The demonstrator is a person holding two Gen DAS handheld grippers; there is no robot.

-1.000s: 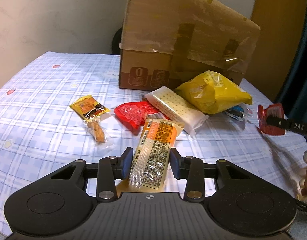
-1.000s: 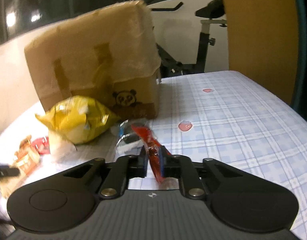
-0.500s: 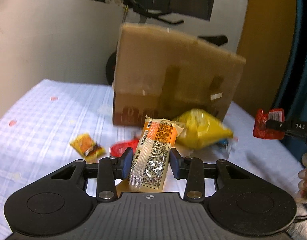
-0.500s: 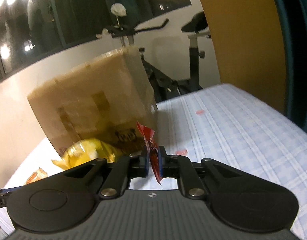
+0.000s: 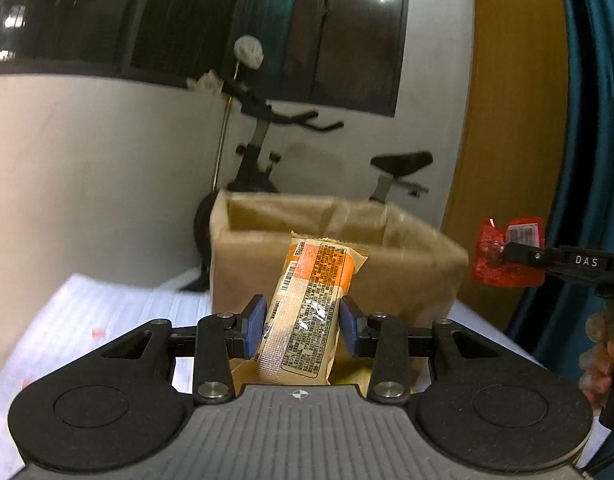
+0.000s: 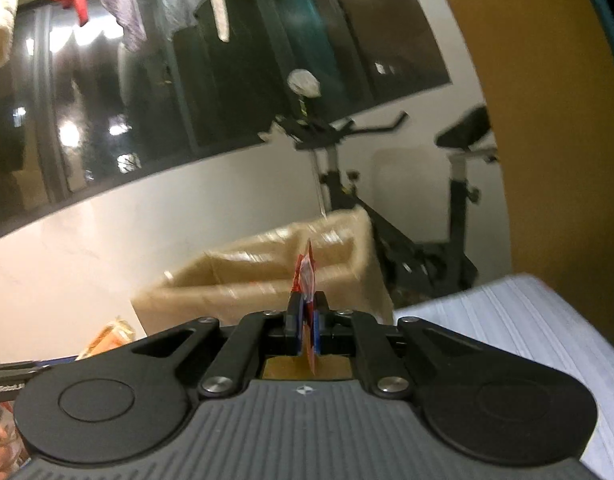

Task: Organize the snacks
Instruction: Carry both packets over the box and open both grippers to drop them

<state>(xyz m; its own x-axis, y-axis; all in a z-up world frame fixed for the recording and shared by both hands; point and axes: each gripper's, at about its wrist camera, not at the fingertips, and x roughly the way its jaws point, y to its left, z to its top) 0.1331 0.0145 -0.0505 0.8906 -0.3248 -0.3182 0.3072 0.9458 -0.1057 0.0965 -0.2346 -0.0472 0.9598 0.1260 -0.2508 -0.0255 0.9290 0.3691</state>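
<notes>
My left gripper (image 5: 301,322) is shut on an orange and cream snack bar packet (image 5: 311,308), held up in front of the open cardboard box (image 5: 411,264). The box's inside rim shows from this height. In the right wrist view my right gripper (image 6: 306,314) is shut on a thin red snack packet (image 6: 307,270), seen edge-on, with the cardboard box (image 6: 251,276) behind it. From the left wrist view that red packet (image 5: 507,254) and the right gripper (image 5: 519,254) hang at the right, level with the box top. The orange packet (image 6: 107,338) shows at the lower left of the right wrist view.
The box stands on a blue-checked cloth (image 5: 107,312) over the table (image 6: 527,320). An exercise bike (image 5: 267,148) stands behind the box against a white wall. A hand (image 5: 603,356) holds the right gripper's handle at the far right. The other snacks are out of view.
Both grippers have risen with their packets, from just above the table to the height of the box top. The loose snacks on the cloth have dropped out of view, and the box opening now shows.
</notes>
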